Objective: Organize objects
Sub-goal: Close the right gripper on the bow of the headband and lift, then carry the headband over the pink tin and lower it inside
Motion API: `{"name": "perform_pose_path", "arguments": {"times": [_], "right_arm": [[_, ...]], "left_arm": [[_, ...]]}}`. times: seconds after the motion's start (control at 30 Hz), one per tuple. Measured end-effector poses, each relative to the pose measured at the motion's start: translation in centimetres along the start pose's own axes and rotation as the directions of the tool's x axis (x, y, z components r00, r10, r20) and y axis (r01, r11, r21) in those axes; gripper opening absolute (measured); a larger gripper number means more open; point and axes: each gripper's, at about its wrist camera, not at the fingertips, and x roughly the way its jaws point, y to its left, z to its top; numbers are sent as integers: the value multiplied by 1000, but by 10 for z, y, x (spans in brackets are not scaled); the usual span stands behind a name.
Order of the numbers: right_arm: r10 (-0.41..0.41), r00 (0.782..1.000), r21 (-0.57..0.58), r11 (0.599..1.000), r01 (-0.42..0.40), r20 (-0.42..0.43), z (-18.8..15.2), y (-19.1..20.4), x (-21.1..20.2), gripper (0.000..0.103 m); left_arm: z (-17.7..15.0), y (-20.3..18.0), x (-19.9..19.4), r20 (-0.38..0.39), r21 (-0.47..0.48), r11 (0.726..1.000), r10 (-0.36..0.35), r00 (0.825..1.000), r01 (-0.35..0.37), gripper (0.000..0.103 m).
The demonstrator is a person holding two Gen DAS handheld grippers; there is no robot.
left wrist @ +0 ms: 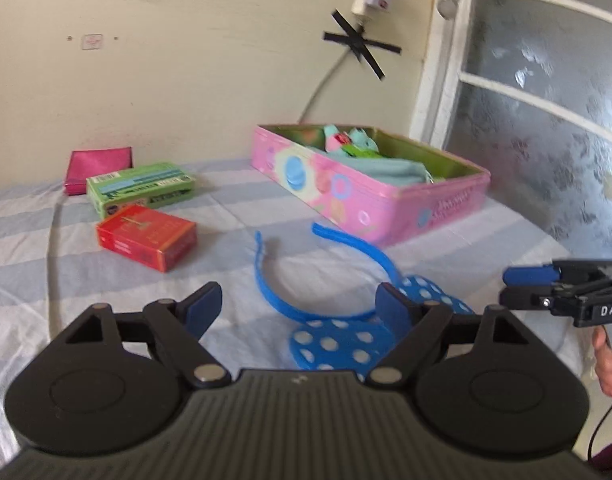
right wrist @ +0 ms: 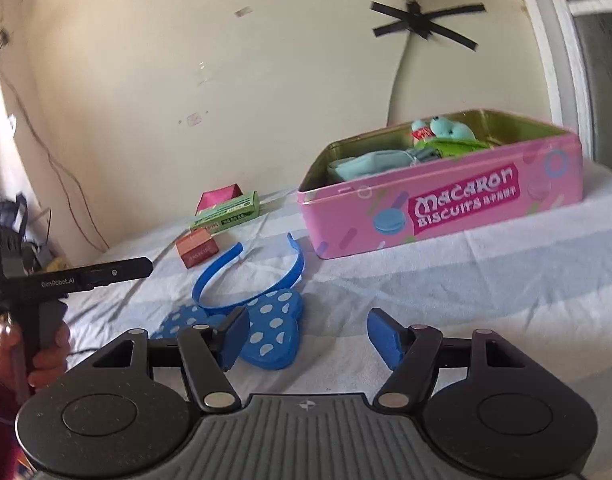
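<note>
A blue headband (left wrist: 281, 300) with a polka-dot bow (left wrist: 338, 344) lies on the striped sheet, just ahead of my open, empty left gripper (left wrist: 297, 308). In the right wrist view the headband (right wrist: 225, 276) and its bow (right wrist: 273, 332) sit left of my open, empty right gripper (right wrist: 310, 340). A pink macaron biscuit tin (left wrist: 358, 196), lid off, holds teal cloth and a small plush (left wrist: 354, 142); it also shows in the right wrist view (right wrist: 446, 208). The right gripper (left wrist: 518, 284) shows at the left wrist view's right edge. The left gripper (right wrist: 143, 267) shows at the right wrist view's left.
A red box (left wrist: 147, 236), a green box (left wrist: 139, 188) and a magenta pouch (left wrist: 99, 170) lie at the back left near the wall. They show small in the right wrist view, the red box (right wrist: 197, 249) nearest. A cable hangs down the wall (left wrist: 326, 80) behind the tin.
</note>
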Motion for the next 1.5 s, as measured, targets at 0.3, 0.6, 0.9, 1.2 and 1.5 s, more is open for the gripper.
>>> {"name": "perform_pose_path", "arguments": {"times": [0.3,0.6,0.9,1.2,1.5], "right_arm": [[21,994,-311,949,-52,-105,-9,12,28,68],[79,980,-368,919,-143,-183,-1,15,56,58],[108,994,-452,888,-88,20,19,48,22,56],[-17,985,-370,926,80,172,97,-20,18,53],[-148,985,-162,974,161,94,137,-129,55,51]], "left_arm": [[-16,-32,15,-133,118,987,126,983,-110,94],[-23,-31,31,-131,105,987,135,982,-122,73],[13,-31,-13,24,63,985,157,987,-158,73],[117,-80,71,81,180,979,78,994,-92,73],[176,-120,207,-57,159,987,-10,998,19,72]]}}
